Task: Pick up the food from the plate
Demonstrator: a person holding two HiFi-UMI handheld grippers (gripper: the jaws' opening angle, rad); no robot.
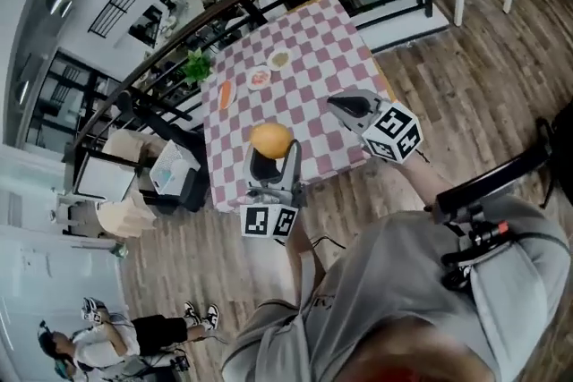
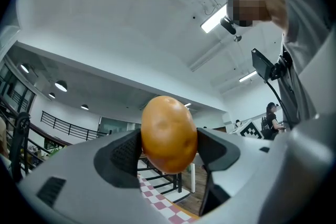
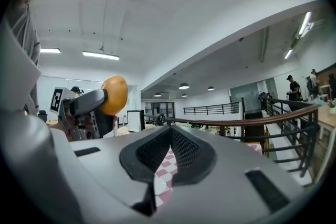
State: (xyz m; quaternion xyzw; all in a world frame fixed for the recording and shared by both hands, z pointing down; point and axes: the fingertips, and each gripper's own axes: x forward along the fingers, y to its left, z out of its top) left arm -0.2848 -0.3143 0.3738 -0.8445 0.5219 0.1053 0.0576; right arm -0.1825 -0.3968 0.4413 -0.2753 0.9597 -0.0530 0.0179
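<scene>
The left gripper (image 1: 272, 158) is gripping a round orange-brown food item (image 2: 168, 134) between its fingers (image 2: 126, 152), holding it in the air above the near edge of the checked worktop (image 1: 309, 49). To its right, the right gripper (image 3: 169, 152) is hovering with fingers pressed together, empty. Small plates (image 1: 259, 79) are sitting farther back, some showing food, so one pickup looks done and others may remain.

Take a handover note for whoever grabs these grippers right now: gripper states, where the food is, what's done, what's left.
Left gripper: shut on the round orange-brown food, held above the checked table.
Right gripper: shut, empty, raised beside it.
Done: one piece is picked up.
Left: small plates at the table's far side hold other items, too small to identify.
</scene>
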